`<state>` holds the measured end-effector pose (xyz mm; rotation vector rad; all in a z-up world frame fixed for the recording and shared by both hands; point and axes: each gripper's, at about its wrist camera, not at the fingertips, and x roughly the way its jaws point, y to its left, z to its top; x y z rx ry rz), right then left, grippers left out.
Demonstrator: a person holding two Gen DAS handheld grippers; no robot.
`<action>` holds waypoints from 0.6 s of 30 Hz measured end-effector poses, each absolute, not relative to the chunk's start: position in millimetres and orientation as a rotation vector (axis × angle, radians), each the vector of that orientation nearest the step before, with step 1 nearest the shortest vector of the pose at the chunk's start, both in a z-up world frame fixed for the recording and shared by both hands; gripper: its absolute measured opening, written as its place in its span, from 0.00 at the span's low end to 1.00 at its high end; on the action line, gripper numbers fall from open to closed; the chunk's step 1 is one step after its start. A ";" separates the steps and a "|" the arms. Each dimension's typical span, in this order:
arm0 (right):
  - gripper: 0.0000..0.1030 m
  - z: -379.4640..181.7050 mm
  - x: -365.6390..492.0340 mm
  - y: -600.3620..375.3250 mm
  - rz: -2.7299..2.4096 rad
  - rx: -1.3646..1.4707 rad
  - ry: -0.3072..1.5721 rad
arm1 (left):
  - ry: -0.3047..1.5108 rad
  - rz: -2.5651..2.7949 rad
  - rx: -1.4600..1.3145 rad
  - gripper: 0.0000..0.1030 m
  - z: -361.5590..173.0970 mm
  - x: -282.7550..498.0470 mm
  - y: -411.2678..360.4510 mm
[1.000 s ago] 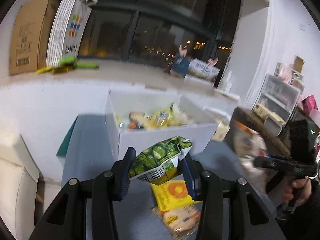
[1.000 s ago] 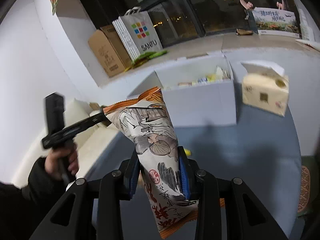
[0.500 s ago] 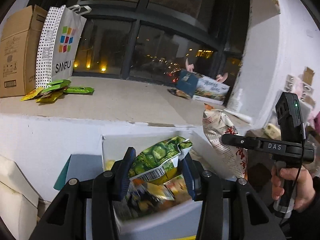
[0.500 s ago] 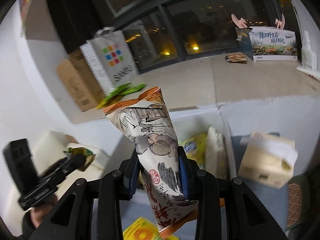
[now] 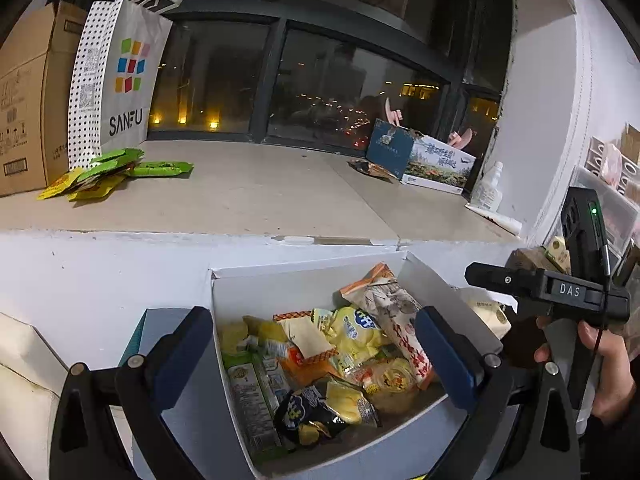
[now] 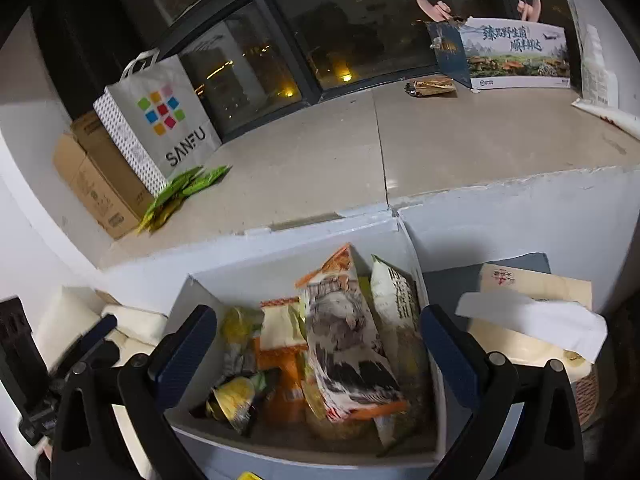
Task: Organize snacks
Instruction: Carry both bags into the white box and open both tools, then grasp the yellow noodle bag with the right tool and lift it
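- Now, left wrist view: left tongs (image 5: 316,356) are opening, nothing between them; the snack box (image 5: 304,276) lies directly below and ahead.
- Right wrist view: right tongs (image 6: 320,352) are opening too, empty; the orange-edged packet (image 6: 344,336) stands lengthwise in the box, pointing away.

White box (image 5: 304,280) below both tools. Inside: orange-edged pack with grey ink drawing and red characters (image 6: 344,332), yellow packs (image 5: 356,330), dark blue-black pack (image 5: 300,412). Gripper pads dark blue (image 5: 440,356), arms black. Beyond: white dotted SANFU bag with multicolour squares (image 5: 120,80), green and yellow sachets (image 5: 116,170), brown carton (image 5: 24,100).
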<state>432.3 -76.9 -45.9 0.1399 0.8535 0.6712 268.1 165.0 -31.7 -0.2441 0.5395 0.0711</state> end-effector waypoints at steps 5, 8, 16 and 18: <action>1.00 -35.1 411.6 -88.1 0.699 0.122 0.813 | 0.503 0.061 -0.183 1.00 -18.0 238.7 147.6; 1.00 -25.3 390.1 -97.1 0.740 0.098 0.779 | 0.480 0.032 -0.181 1.00 -12.7 211.4 137.6; 1.00 -24.8 308.5 -131.8 0.853 0.040 0.709 | 0.489 -0.058 -0.159 1.00 -27.5 129.6 100.5; 1.00 -34.1 289.1 -139.3 0.878 0.027 0.719 | 0.511 -0.089 -0.174 1.00 -37.3 112.5 95.2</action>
